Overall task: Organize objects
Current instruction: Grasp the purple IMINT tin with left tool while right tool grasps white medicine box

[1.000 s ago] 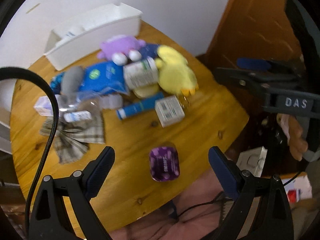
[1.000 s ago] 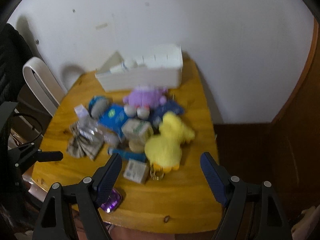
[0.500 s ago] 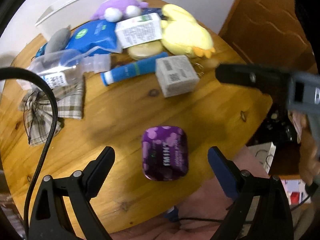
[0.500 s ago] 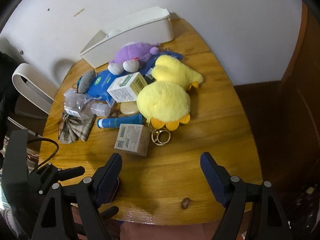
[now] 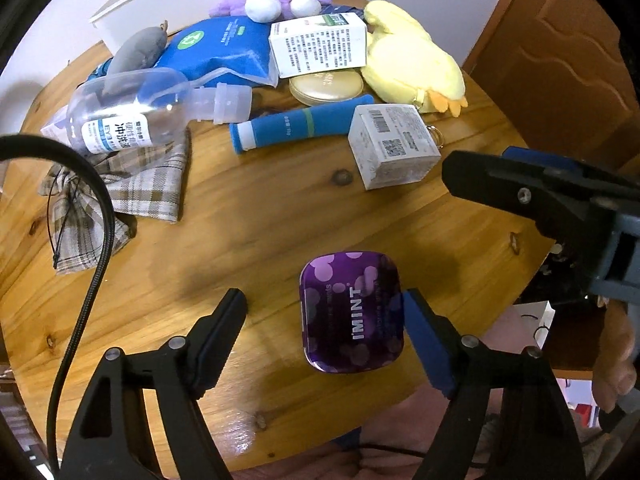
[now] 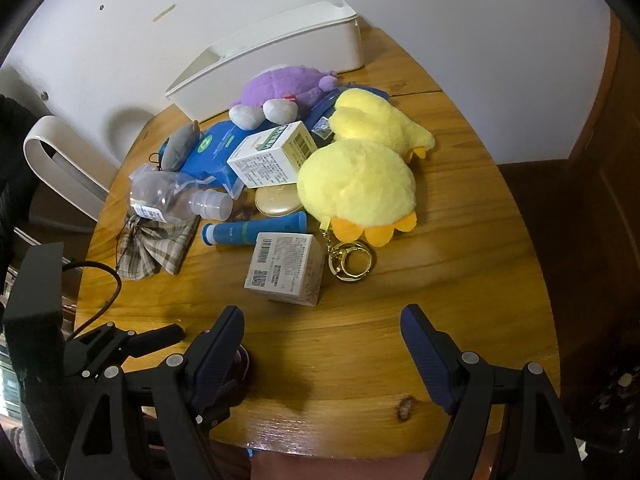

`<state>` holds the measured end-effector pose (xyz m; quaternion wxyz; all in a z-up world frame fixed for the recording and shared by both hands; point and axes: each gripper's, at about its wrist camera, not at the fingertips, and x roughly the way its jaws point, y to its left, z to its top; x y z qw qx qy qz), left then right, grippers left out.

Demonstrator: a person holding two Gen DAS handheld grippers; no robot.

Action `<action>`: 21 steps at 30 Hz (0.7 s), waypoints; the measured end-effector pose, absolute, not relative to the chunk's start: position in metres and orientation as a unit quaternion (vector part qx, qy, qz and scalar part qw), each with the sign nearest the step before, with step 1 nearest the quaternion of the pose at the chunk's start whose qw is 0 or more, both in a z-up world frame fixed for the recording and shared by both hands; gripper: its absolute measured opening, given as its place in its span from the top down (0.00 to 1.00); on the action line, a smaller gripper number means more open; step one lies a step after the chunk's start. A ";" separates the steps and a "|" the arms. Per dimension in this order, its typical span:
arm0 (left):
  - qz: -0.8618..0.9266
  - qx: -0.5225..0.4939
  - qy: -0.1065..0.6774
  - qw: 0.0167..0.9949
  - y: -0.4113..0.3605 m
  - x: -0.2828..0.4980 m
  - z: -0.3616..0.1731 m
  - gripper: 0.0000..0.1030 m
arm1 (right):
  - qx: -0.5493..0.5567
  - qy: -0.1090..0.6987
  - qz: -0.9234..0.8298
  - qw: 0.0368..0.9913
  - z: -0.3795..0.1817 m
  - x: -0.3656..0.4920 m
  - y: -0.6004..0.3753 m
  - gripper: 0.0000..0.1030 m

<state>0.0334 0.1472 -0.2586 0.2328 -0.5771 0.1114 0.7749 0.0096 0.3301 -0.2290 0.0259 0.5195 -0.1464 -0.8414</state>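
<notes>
A purple mint tin (image 5: 350,312) lies flat near the front edge of the round wooden table (image 5: 260,232). My left gripper (image 5: 322,312) hangs low over it, and its jaws are closing with the tin between them. The right finger (image 5: 420,328) is at the tin's edge; the left finger (image 5: 228,320) still stands apart from it. My right gripper (image 6: 322,322) is open over bare wood with nothing between its fingers. In the right wrist view only a sliver of the tin (image 6: 243,360) shows behind that gripper's left finger.
Behind lies a pile: a yellow duck plush (image 6: 356,188), a purple plush (image 6: 288,84), a blue pouch (image 5: 224,48), two cartons (image 6: 284,268), a blue tube (image 6: 256,230), a clear bottle (image 5: 124,112) and a plaid pouch (image 5: 120,188). A white bin (image 6: 280,52) stands by the wall.
Both grippers have sunk toward the table. The left one has come down around the purple tin and its jaws have narrowed. The right gripper's opening is unchanged.
</notes>
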 end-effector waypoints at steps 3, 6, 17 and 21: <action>0.777 -0.575 0.105 0.233 0.144 0.036 -0.256 0.30 | 0.519 -0.144 -0.842 0.024 -0.230 0.009 0.328 0.21; 0.780 -0.572 0.094 0.235 0.139 0.039 -0.252 0.43 | 0.520 -0.140 -0.842 0.024 -0.232 0.009 0.324 0.21; 0.783 -0.573 0.054 0.234 0.120 0.051 -0.244 0.48 | 0.519 -0.114 -0.847 0.009 -0.240 -0.004 0.302 0.21; 0.785 -0.573 0.050 0.231 0.116 0.056 -0.242 0.48 | 0.523 -0.111 -0.845 0.001 -0.247 -0.012 0.295 0.21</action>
